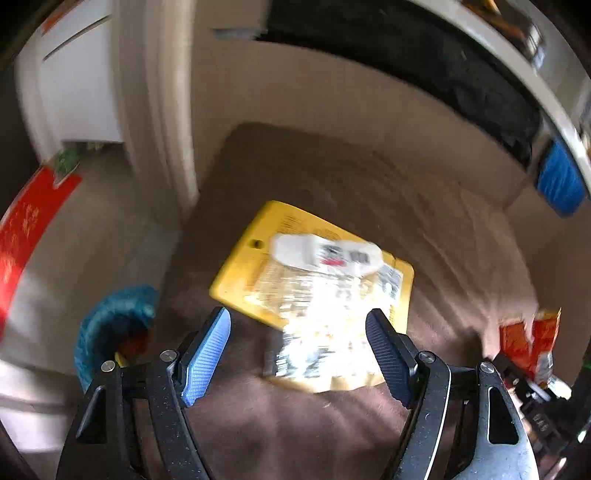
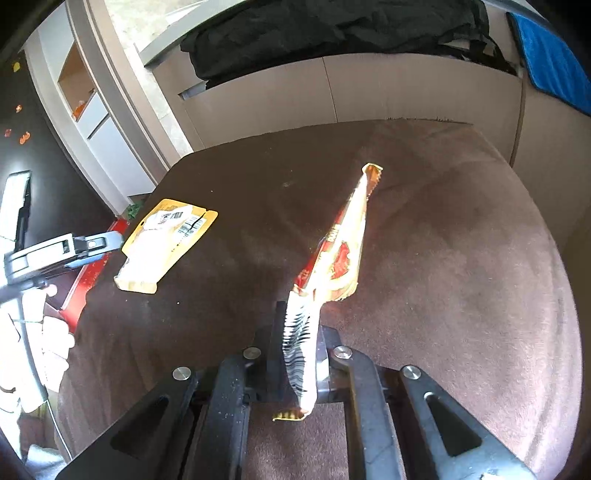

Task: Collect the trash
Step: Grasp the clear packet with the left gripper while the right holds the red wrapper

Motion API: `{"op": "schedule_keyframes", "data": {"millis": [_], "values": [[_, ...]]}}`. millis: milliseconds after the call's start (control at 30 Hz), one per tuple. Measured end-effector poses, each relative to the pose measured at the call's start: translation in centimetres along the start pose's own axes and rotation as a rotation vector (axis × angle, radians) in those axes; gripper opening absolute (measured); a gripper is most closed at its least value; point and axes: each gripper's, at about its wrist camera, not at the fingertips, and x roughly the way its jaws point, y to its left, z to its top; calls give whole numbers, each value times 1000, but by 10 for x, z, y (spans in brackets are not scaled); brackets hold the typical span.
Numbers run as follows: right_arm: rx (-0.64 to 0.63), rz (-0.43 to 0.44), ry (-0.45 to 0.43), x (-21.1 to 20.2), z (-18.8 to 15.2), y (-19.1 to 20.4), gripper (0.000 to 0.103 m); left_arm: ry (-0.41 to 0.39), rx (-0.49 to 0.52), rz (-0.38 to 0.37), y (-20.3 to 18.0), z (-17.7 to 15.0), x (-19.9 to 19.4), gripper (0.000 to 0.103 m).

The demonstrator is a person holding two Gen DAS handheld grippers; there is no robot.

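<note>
Our left gripper (image 1: 297,345) stands spread wide over the yellow packet (image 1: 314,291), its blue pads (image 1: 205,360) to either side of the packet's near end and clear of it, nothing between them. Our right gripper (image 2: 301,332) is pressed together on the crimped end of a red-and-gold snack wrapper (image 2: 341,251), which sticks out ahead of it, edge-on and lifted off the cloth.

Both work above a brown plush ottoman (image 2: 443,240), the largest thing in view; we cannot tell more of its make. Behind it runs a pale panel with a black cloth (image 2: 332,29) draped over the top and a blue towel (image 2: 554,62) at the far right corner.

The yellow packet lies flat near the ottoman's left edge, a white label (image 1: 327,254) on its upper half. The left wrist view is blurred.
</note>
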Motion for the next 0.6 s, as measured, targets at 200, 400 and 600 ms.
{"op": "schedule_keyframes", "data": {"millis": [200,400,600], "values": [[9,26,-4,4,-5,1,10,22,173,87,-49,-10,27,84],[23,32,-10,4,-8,0,10,-78,127,57,-44,-18,23,85],[-6,-3,-2,1,-5,13,10,-41,220,12,-50,-17,20,58]]}}
